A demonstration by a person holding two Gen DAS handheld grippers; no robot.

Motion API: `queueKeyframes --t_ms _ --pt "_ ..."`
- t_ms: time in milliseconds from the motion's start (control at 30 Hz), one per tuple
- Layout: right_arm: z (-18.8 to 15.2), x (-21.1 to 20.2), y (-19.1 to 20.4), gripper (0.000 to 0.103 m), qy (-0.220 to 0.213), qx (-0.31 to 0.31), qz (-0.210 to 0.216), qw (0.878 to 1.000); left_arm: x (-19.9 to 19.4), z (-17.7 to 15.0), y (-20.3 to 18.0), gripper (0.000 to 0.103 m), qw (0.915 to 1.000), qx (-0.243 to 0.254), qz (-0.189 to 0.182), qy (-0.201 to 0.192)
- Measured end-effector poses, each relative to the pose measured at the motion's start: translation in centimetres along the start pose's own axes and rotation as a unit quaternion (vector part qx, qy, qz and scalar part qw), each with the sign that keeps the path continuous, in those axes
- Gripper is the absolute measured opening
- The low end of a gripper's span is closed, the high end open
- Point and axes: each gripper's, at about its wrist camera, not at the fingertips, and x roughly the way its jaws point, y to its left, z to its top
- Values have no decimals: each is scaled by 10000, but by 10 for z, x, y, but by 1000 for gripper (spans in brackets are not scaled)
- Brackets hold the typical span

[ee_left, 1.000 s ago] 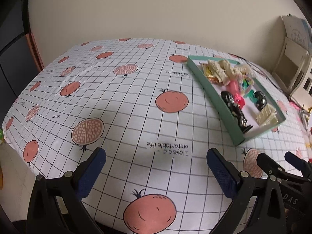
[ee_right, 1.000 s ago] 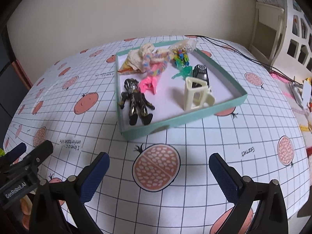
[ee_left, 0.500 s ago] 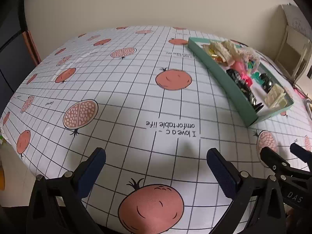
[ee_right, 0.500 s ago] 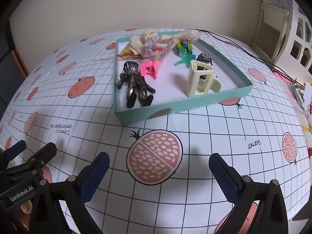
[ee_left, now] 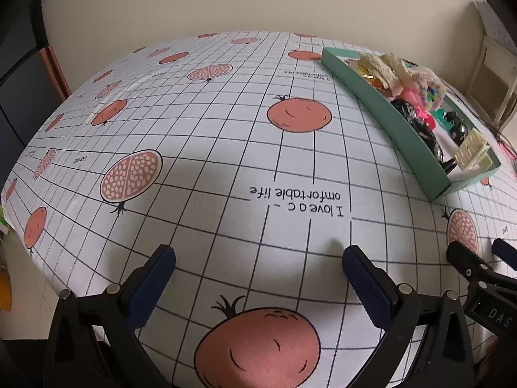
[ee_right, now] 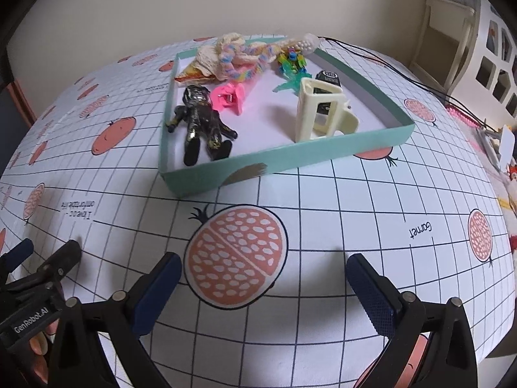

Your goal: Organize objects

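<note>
Both tongs are released, jaws spread wide with nothing between them. Left tongs [ee_left: 258, 271] hang over the near edge of the desk [ee_left: 206, 135], above bare cloth printed with a grid, pomegranates and a line of text. Right tongs [ee_right: 263, 271] hang over the near edge too, just above a halved-pomegranate print, with the left tongs' fingertips [ee_right: 69, 250] showing at the lower left of that view.

Past the right tongs, toward the far right part of the desk, sits a shallow teal tray [ee_right: 290, 156] with a white floor. It holds all the small things. A black figure [ee_right: 202, 119] lies on its back in the near left corner, legs toward the near wall. Just beyond it lies a pink clip [ee_right: 229, 97]. A cream clip [ee_right: 318, 113] stands upright near the near right corner, well apart from the figure. Behind it stands a small black item [ee_right: 328, 79], partly hidden. A green toy [ee_right: 289, 85] lies beside it, and a bright multicoloured toy [ee_right: 290, 61] lies further back. A pastel rope [ee_right: 242, 56] is heaped along the far wall over a cream knit piece [ee_right: 208, 59].

Black cables [ee_right: 404, 74] trail over the far right corner of the desk.
</note>
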Motion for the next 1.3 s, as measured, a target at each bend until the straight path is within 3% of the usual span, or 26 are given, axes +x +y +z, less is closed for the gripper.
queueKeyframes --t_ms 1300 --pt "1 1 -3 103 -42 -5 -37 10000 4 0 7 103 9999 -25 -131 -84"
